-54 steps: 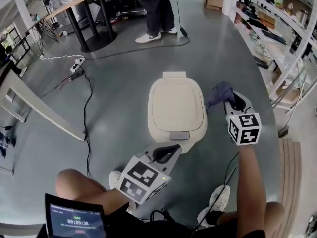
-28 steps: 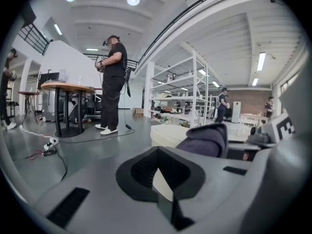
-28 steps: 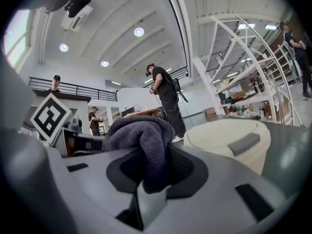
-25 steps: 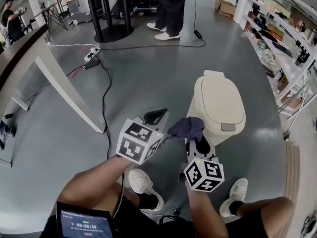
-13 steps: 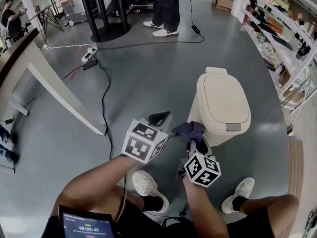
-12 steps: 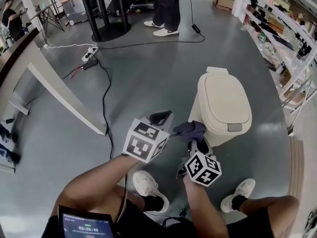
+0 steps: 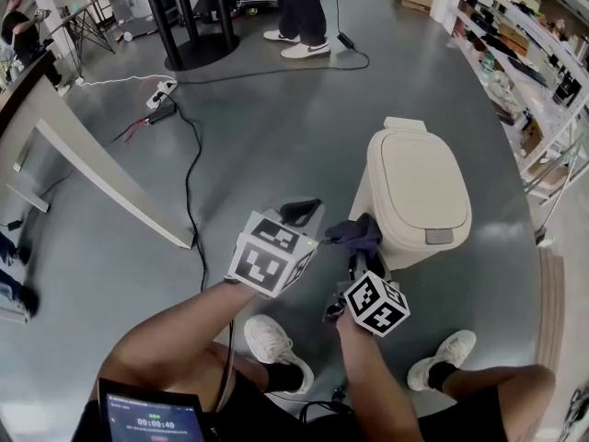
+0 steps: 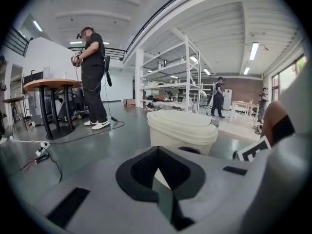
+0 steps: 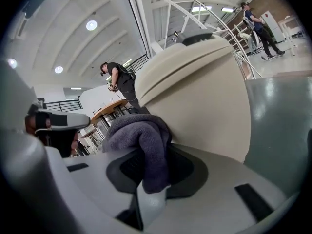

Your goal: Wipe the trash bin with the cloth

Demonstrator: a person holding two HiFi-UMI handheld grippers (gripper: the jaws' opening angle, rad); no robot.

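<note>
The cream trash bin [image 7: 419, 187] stands on the grey floor with its lid down. My right gripper [image 7: 359, 251] is shut on a dark purple cloth [image 7: 354, 233], held low against the bin's left side wall. In the right gripper view the cloth [image 9: 141, 138] bulges out of the right gripper [image 9: 151, 179], right beside the bin's wall [image 9: 204, 101]. My left gripper [image 7: 302, 213] hovers just left of the cloth, shut and holding nothing. In the left gripper view the left gripper [image 8: 157, 167] points at the bin [image 8: 183, 130] from a short way off.
A black cable [image 7: 189, 182] and a power strip [image 7: 161, 90] lie on the floor to the left. A slanted white beam [image 7: 101, 173] is further left. A person [image 7: 299, 7] stands by a black-legged table [image 7: 198, 26] at the back. Shelves [image 7: 534, 53] line the right side.
The right gripper carried the cloth from the bin's right side, by the lid, round to its left wall. Over the last half second both grippers barely shifted.
</note>
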